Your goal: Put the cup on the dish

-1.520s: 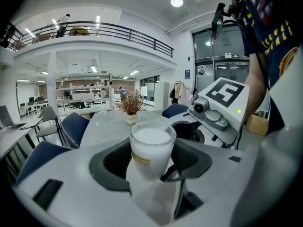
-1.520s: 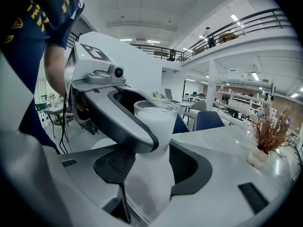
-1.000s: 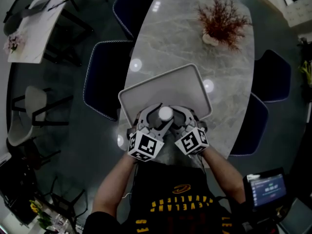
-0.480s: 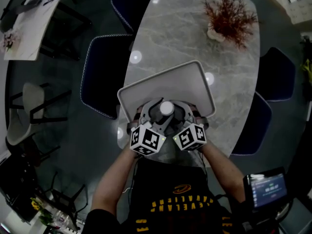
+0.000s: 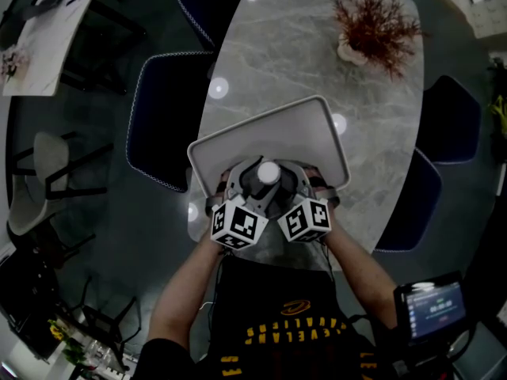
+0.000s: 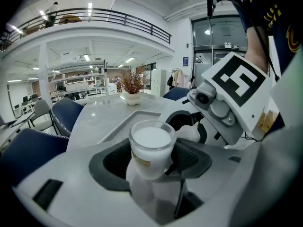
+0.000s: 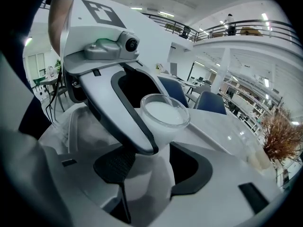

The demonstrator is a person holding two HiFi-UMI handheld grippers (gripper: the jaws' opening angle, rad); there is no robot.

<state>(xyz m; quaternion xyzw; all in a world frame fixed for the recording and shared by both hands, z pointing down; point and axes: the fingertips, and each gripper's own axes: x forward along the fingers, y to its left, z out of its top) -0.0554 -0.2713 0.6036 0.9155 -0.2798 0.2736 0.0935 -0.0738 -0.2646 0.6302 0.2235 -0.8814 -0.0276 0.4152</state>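
Note:
A clear glass cup [image 5: 268,172] filled with something white hangs just above the near edge of the white dish-like tray [image 5: 295,133]. My left gripper [image 5: 255,182] is shut on the cup [image 6: 151,143], whose body sits between the two dark pads. My right gripper [image 5: 287,182] comes in from the other side. In its own view the cup [image 7: 164,113] stands over the gap between its spread jaws [image 7: 151,170], with a left-gripper finger [image 7: 124,117] lying against the cup's left side. The cup's base is hidden.
The tray lies on an oval grey marble table [image 5: 317,54] with a potted red-brown plant [image 5: 372,26] at its far end. Dark blue chairs stand at the left [image 5: 162,117] and right [image 5: 412,204]. A lit screen [image 5: 432,307] sits at lower right.
Both grippers, with the cup between them, have drifted a little forward over the tray's near edge. The grip on the cup looks unchanged.

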